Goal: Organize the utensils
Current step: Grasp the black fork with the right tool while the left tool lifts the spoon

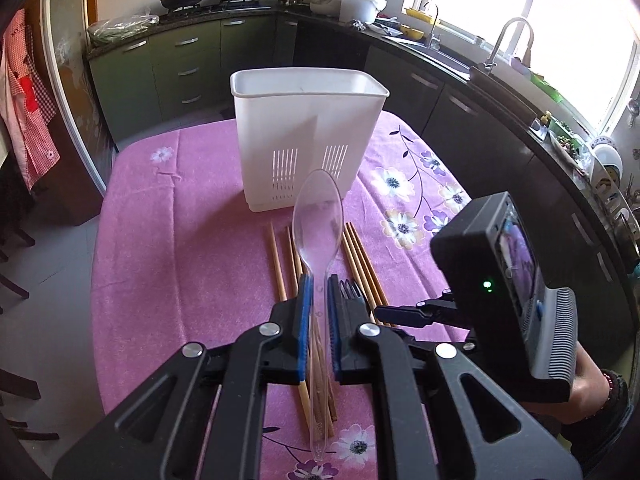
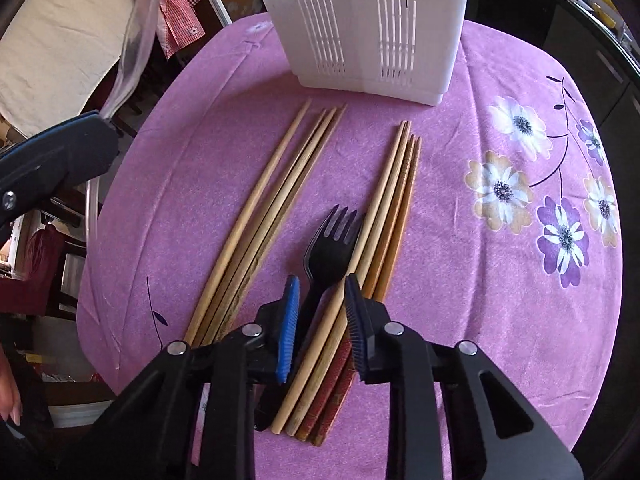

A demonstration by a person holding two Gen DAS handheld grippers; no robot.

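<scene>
Left wrist view: the left hand-held gripper (image 1: 317,312) is clamped on the handle of the clear spoon (image 1: 318,216), raised above the worktop (image 1: 192,216) short of the white caddy (image 1: 304,136). Risk: the slick handle may pivot between the pads.

Right wrist view: the right hand-held gripper (image 2: 320,312) straddles the black fork (image 2: 334,240) and adjacent chopsticks (image 2: 394,208); contact unconfirmed. Risk: gripping both together.

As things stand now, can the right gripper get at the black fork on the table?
Probably yes. The right gripper is already down over the black fork, fingers on either side of its handle. But chopsticks lie against the fork, some between the fingers, so it may catch one too.
</scene>
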